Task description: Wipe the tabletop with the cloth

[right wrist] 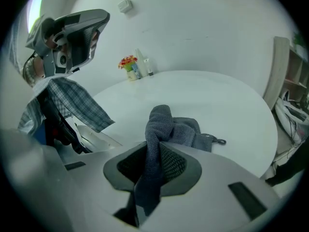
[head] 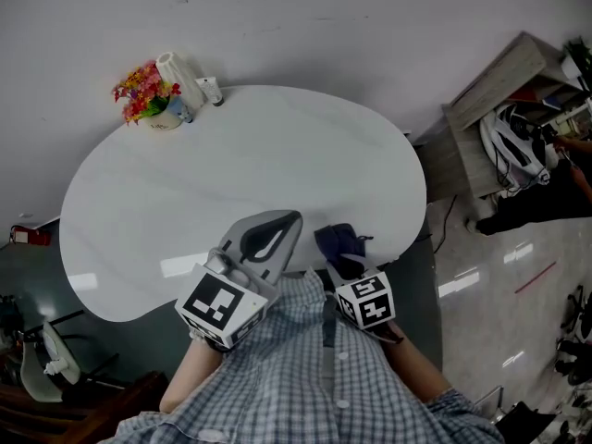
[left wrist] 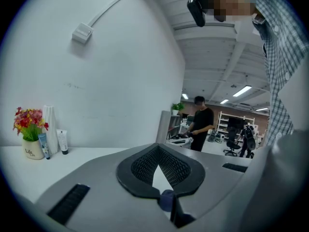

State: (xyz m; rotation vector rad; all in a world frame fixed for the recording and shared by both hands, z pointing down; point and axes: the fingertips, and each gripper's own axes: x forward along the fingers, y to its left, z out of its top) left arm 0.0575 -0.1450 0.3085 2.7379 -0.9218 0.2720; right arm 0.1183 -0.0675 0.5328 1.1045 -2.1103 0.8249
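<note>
The right tongs [right wrist: 157,151] were clenched on a narrow fold of the dark blue cloth [right wrist: 186,132]. The rest of it lay bunched on the white desk [head: 231,174], close to the near edge at the lower middle of the head view. The left tongs [head: 294,220] were closed at the tips with nothing between them, and hovered just left of the cloth.

The likeliest trouble looked to be the grip itself. With so thin a fold pinched, a firm drag across the desk could pull the cloth free. Wiped as a lump, it would also touch only a narrow strip and leave much of the surface unwiped. Because it sat so near the edge, a pull toward the person might drop it off the desk. A long sweep toward the upper left could knock over the light things standing there. The idle left tongs, so close by, might also catch the cloth.

Counted:
- two tongs
- one cloth
- one desk
- one pot of flowers [head: 148,98]
- one tall white cylinder [head: 180,77]
- one small white tube [head: 211,91]
</note>
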